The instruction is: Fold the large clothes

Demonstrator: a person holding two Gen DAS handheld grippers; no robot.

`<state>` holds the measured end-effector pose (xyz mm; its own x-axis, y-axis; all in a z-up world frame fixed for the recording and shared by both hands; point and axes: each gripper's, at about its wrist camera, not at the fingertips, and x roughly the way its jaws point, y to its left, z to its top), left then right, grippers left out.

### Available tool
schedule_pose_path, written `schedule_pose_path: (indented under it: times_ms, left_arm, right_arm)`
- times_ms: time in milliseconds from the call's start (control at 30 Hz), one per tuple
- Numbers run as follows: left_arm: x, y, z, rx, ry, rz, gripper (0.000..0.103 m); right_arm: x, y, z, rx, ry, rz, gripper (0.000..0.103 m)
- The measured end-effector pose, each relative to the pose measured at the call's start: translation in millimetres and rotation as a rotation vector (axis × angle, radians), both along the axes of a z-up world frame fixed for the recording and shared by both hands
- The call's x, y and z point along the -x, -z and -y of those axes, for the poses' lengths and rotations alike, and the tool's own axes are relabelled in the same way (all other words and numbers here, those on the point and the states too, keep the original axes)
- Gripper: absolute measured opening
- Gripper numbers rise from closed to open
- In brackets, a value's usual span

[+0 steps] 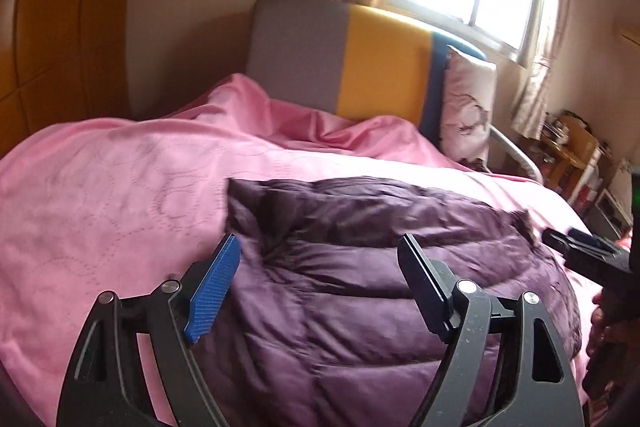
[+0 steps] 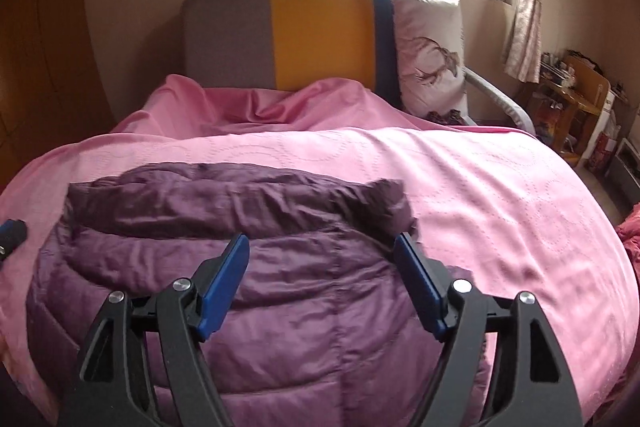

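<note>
Fingers (image 2: 416, 283) spread over purple jacket (image 2: 256, 291); pillow (image 2: 428, 55), seemingly distant.

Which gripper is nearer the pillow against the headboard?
Right, likely. The pillow stands at the bed's far right; the right gripper hovers over the purple down jacket's right half, the left gripper over its left half.
</note>
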<state>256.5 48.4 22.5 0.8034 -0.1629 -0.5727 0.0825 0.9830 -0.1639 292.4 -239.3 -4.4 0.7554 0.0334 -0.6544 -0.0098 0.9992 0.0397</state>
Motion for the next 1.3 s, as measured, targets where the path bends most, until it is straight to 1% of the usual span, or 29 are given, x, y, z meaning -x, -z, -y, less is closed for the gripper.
schedule_pose_path:
  times_ms: [100,233,367,433,500,533,633,733,833,900,1000,1067,1133,1200,1233,1300]
  left_arm:
    - [1,9,24,-0.009,0.035,-0.012,0.079]
    - [-5,23,31,0.019,0.047,-0.053,0.079]
    - [-12,42,27,0.03,0.019,-0.104,0.079]
    - [-15,57,21,0.063,0.004,-0.14,0.079]
    - [-16,71,11,0.136,0.01,-0.15,0.078]
    - [-14,74,11,0.141,0.01,-0.146,0.077]
    - [-12,83,17,0.112,0.015,-0.141,0.076]
    - [-14,87,17,0.122,0.019,-0.147,0.076]
    - [-12,88,18,0.131,0.023,-0.143,0.076]
    - [-12,88,17,0.126,0.023,-0.142,0.076]
    - [-12,86,20,0.117,0.008,-0.163,0.076]
    - [-10,76,23,0.094,-0.008,-0.175,0.076]
    - [-6,60,26,0.077,-0.009,-0.162,0.076]
    - [-5,46,27,0.1,-0.014,-0.138,0.076]
    - [-7,39,28,0.106,-0.018,-0.129,0.076]
    - [-13,27,36,0.111,-0.02,-0.102,0.076]
  right_arm:
    - [-2,-4,-36,-0.017,-0.045,0.019,0.079]
    - [-14,7,-62,-0.022,-0.037,-0.001,0.078]
    - [-32,30,-67,0.013,-0.028,-0.033,0.078]
    - [-37,45,-64,0.006,-0.016,-0.057,0.077]
    - [-38,57,-61,0.0,-0.01,-0.057,0.079]
    - [-39,63,-61,0.002,-0.01,-0.057,0.079]
    - [-43,77,-61,0.004,-0.005,-0.071,0.08]
    - [-47,87,-60,0.0,0.001,-0.081,0.081]
    - [-48,95,-54,-0.033,-0.005,-0.083,0.082]
    - [-51,98,-51,-0.047,-0.006,-0.105,0.082]
    - [-53,98,-50,-0.054,-0.013,-0.118,0.083]
    - [-53,92,-44,-0.086,-0.024,-0.139,0.083]
    - [-48,82,-34,-0.128,-0.043,-0.15,0.083]
    - [-38,70,-25,-0.143,-0.044,-0.131,0.084]
    - [-31,64,-19,-0.151,-0.038,-0.11,0.087]
    - [-19,55,-4,-0.156,-0.009,-0.072,0.09]
